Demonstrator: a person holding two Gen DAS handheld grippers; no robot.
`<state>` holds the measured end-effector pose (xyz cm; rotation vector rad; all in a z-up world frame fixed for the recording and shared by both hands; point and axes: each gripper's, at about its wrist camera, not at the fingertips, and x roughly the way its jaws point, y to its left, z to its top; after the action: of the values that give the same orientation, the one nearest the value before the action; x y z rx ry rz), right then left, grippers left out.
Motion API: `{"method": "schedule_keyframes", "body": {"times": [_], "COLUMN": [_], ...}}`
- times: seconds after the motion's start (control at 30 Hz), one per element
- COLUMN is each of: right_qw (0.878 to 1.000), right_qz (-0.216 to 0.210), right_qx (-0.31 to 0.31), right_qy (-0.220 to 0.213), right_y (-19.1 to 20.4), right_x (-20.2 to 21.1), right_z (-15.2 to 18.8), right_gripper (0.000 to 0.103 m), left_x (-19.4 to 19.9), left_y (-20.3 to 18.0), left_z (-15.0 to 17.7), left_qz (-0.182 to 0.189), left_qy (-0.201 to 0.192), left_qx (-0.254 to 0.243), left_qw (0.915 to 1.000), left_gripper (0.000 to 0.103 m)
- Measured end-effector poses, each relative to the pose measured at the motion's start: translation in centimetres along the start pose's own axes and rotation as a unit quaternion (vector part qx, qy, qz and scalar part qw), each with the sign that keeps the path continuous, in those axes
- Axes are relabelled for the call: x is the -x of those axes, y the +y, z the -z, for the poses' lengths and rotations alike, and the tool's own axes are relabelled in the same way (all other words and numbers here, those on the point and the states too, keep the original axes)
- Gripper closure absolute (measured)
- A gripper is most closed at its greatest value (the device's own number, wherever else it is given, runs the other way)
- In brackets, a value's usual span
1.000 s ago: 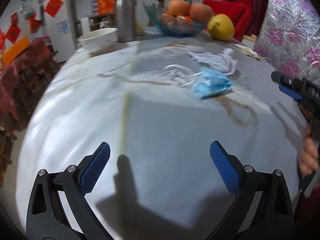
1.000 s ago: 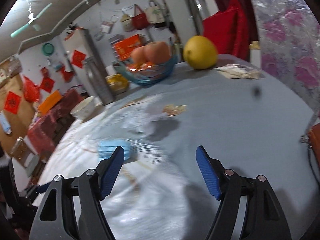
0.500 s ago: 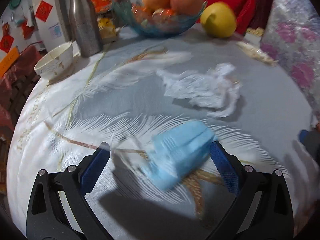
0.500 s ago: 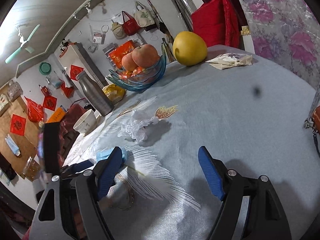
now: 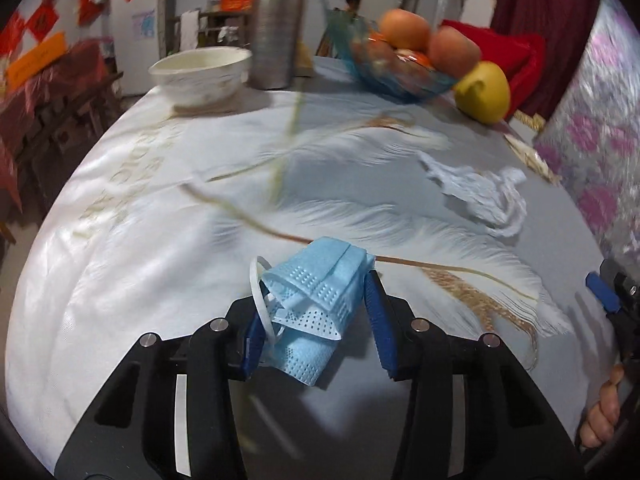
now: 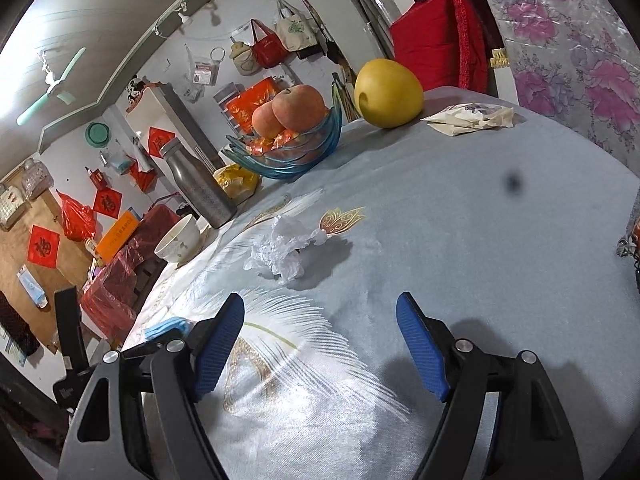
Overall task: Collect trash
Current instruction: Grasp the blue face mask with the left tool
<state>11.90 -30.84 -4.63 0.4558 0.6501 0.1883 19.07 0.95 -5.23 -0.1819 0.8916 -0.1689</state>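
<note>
Left hand-held gripper (image 5: pixel 316 320): jaws closing around the crumpled light-blue disposable face mask (image 5: pixel 320 300), which sits between the blue pads and is bunched against them, low over the table (image 5: pixel 140 248) with its pale feather-print cloth. Right hand-held gripper (image 6: pixel 320 344): jaws wide apart, nothing between them. Farther off: crumpled white tissue (image 6: pixel 280 252) lying on the cloth. Beyond: blue glass fruit bowl (image 6: pixel 288 152).

A round table (image 6: pixel 500 248) under a grey feather-print cloth stands before white walls (image 6: pixel 224 24) hung with red paper squares (image 6: pixel 43 246) and bags (image 6: pixel 267 46), a pale-green ceiling fan (image 6: pixel 50 84) overhead (lit brightly), floral covering (image 6: pixel 580 48) and red cushion (image 6: pixel 440 36) behind.
</note>
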Motion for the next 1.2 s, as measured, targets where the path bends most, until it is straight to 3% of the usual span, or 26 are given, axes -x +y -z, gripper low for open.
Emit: {"method": "schedule_keyframes", "body": {"times": [0.07,0.27,0.63,0.77,0.83,0.9,1.03,1.13,1.2], "right_qw": [1.000,0.998,0.988,0.990,0.988,0.990,0.988,0.987,0.984], "right_qz": [0.002,0.026,0.041,0.048,0.044,0.041,0.055,0.067,0.079], "right_qx": [0.006,0.055,0.092,0.076,0.076,0.084,0.066,0.087,0.104], "right_qy": [0.006,0.028,0.118,0.105,0.126,0.108,0.127,0.121,0.118], "right_y": [0.3,2.5,7.6,6.8,6.6,6.5,5.2,5.6,6.0], "right_x": [-0.2,-1.8,-10.4,-12.8,-13.5,-13.1,-14.3,-14.6,-14.8], "right_z": [0.0,-0.3,-5.9,-5.7,-5.4,-5.6,-5.3,-5.0,-4.7], "right_gripper": [0.026,0.026,0.026,0.028,0.034,0.034,0.034,0.036,0.044], "left_x": [0.2,0.2,-0.5,-0.7,-1.0,-1.3,-1.5,-1.5,-1.5], "left_y": [0.6,0.2,-1.8,-2.5,-3.1,-3.7,-3.3,-3.1,-3.0], "left_z": [0.0,0.0,0.3,0.5,0.5,0.6,0.5,0.4,0.4], "left_qz": [0.022,0.036,-0.011,-0.033,-0.050,-0.065,-0.085,-0.087,-0.087], "left_qy": [-0.003,-0.002,0.010,0.015,0.019,0.024,0.028,0.027,0.025], "left_qx": [0.013,0.004,-0.045,-0.064,-0.079,-0.093,-0.084,-0.082,-0.079], "left_qw": [0.9997,0.9993,0.9989,0.9973,0.9954,0.9932,0.9924,0.9925,0.9927], "left_gripper": [0.056,0.045,0.038,0.037,0.035,0.034,0.023,0.023,0.030]}}
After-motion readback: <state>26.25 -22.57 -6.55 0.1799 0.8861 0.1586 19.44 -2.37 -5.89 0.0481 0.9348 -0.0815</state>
